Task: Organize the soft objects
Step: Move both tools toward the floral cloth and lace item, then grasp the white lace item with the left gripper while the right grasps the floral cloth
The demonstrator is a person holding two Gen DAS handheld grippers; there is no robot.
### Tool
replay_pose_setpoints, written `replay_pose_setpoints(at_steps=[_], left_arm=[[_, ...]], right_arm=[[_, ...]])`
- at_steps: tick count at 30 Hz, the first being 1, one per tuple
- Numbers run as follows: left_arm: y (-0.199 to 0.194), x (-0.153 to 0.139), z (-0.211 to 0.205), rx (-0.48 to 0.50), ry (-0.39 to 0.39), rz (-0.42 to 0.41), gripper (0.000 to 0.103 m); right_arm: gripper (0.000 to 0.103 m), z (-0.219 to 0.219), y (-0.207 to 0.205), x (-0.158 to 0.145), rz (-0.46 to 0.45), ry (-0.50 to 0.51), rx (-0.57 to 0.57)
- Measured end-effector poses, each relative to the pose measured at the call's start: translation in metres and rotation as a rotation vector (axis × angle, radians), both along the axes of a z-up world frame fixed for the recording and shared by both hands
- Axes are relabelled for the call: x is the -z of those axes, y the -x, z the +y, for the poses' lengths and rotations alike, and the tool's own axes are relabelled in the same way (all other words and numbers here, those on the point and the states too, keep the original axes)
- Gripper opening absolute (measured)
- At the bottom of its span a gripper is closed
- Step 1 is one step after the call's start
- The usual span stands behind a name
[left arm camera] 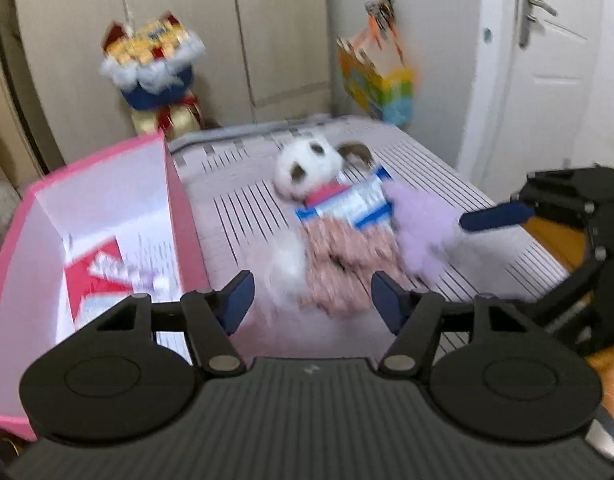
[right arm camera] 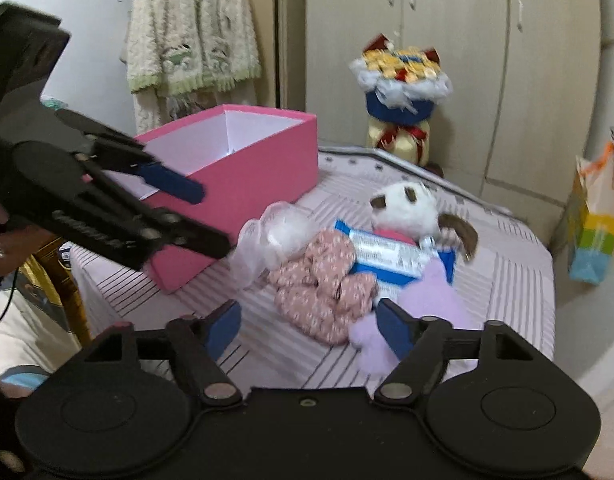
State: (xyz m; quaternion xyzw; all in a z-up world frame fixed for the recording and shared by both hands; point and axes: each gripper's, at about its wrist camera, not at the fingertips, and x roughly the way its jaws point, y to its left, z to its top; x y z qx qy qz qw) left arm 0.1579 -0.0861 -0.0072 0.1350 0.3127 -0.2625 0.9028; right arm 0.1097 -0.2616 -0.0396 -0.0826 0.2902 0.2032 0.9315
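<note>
A heap of soft things lies on the striped table (left arm camera: 243,200): a white plush dog (left arm camera: 307,168) with brown ears, a blue-and-white packet (left arm camera: 347,204), a pink floral cloth (left arm camera: 343,264), a lilac plush (left arm camera: 419,232) and a sheer white cloth (right arm camera: 275,236). My left gripper (left arm camera: 311,300) is open and empty, just short of the pink cloth. My right gripper (right arm camera: 307,328) is open and empty, its right fingertip beside the lilac plush (right arm camera: 427,296). A pink box (left arm camera: 107,216) stands open to the left of the heap; it also shows in the right wrist view (right arm camera: 243,160).
Red and white paper items lie inside the pink box. A blue bouquet of plush figures (right arm camera: 403,84) stands behind the table against wardrobe doors. A colourful paper bag (right arm camera: 595,224) hangs at the right. A fluffy cardigan (right arm camera: 191,28) hangs on the wall.
</note>
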Motion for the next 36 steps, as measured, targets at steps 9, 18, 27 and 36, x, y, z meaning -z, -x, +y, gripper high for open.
replay_pose_setpoints(at_steps=[9,18,27,36], left_arm=[[-0.037,0.036,-0.034,-0.137,-0.015,-0.059,0.054],[-0.054,0.057,-0.036,-0.188,-0.036,-0.008,0.054],[-0.06,0.063,-0.036,-0.248,-0.004,0.047,0.048],[-0.042,0.061,-0.028,-0.263,0.079,-0.006,0.027]], right_arm=[[0.08,0.021,-0.043,0.043,-0.091,0.115,-0.053],[0.082,0.038,-0.059,0.054,-0.121,0.162,-0.141],[0.071,0.035,-0.058,0.068,-0.06,0.13,-0.093],[0.02,0.03,-0.045,0.072,-0.009,-0.055,0.082]])
